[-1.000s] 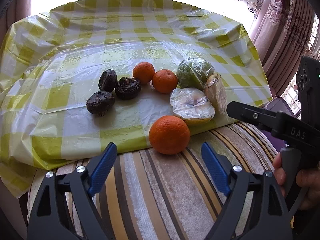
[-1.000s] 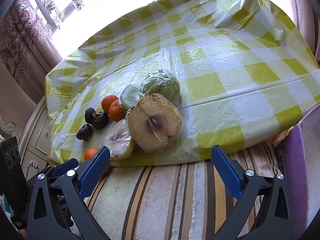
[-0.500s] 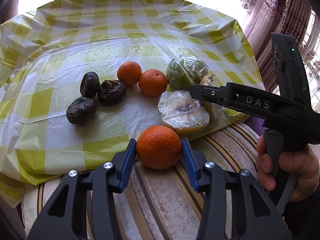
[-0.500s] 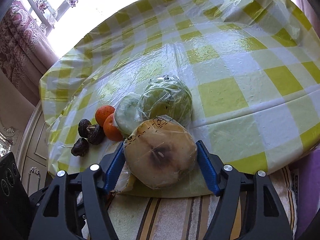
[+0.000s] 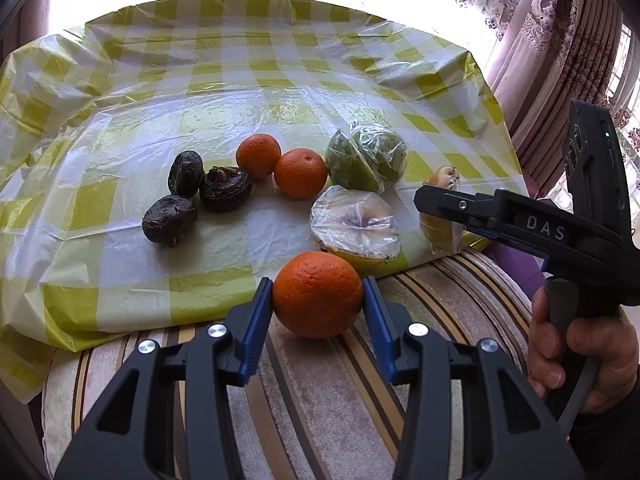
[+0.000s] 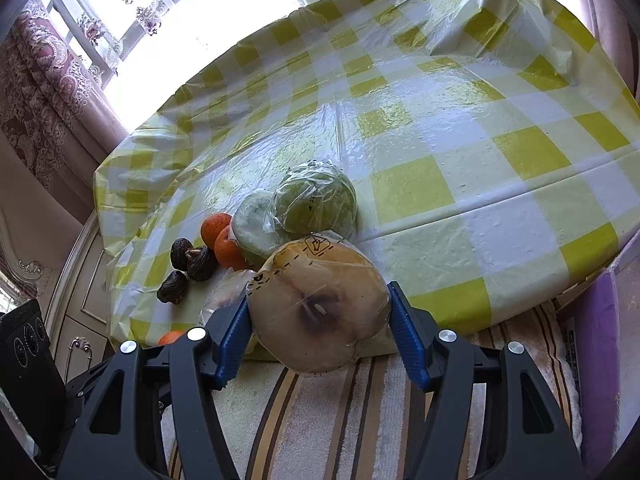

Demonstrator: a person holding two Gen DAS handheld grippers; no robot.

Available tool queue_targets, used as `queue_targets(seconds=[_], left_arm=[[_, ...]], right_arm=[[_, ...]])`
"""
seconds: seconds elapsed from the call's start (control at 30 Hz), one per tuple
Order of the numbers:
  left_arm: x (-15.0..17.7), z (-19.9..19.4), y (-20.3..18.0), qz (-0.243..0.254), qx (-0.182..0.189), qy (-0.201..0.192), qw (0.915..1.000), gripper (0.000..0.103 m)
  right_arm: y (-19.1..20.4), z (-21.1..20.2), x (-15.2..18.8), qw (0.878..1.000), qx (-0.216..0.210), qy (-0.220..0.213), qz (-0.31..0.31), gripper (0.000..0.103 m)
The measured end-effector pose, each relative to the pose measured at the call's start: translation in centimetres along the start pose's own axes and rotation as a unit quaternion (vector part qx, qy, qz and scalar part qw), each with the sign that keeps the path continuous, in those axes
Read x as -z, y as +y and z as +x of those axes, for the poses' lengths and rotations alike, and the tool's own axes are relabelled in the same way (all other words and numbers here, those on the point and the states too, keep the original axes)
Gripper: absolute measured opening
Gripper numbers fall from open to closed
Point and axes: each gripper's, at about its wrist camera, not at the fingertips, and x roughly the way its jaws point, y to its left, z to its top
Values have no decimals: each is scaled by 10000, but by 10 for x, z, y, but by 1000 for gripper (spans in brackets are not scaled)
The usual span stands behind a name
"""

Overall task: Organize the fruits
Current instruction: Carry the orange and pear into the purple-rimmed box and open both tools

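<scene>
Sorting looks barely begun: left tongs point(image 5: 318, 294) grip an orange point(image 5: 317, 294), right tongs point(image 6: 320, 314) are closing around a wrapped pear half point(image 6: 318, 308); the remaining fruit lies loose on the bench point(image 5: 120, 248).

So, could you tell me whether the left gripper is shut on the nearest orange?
Shut: the left gripper has both blue pads pressed against the orange.

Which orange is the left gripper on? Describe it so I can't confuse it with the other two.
Start at the yellow checked tablecloth and follow it to its near edge, where the striped cushion begins. The held orange sits there, between the left gripper fingers. It is the largest and nearest; the two smaller oranges lie farther back beside the dark fruits.
</scene>
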Motion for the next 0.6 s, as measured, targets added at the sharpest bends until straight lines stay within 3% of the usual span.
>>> queue_targets(seconds=[0.3,0.6], left_arm=[[-6,-11,-22,177,13,-228,9996,45],[-24,5,-99,947,511,-222,9939,45]], right_arm=[[-27,-45,3,9997,84,-220,108,63],[-93,-93,8,9958,801,-326,303,63]])
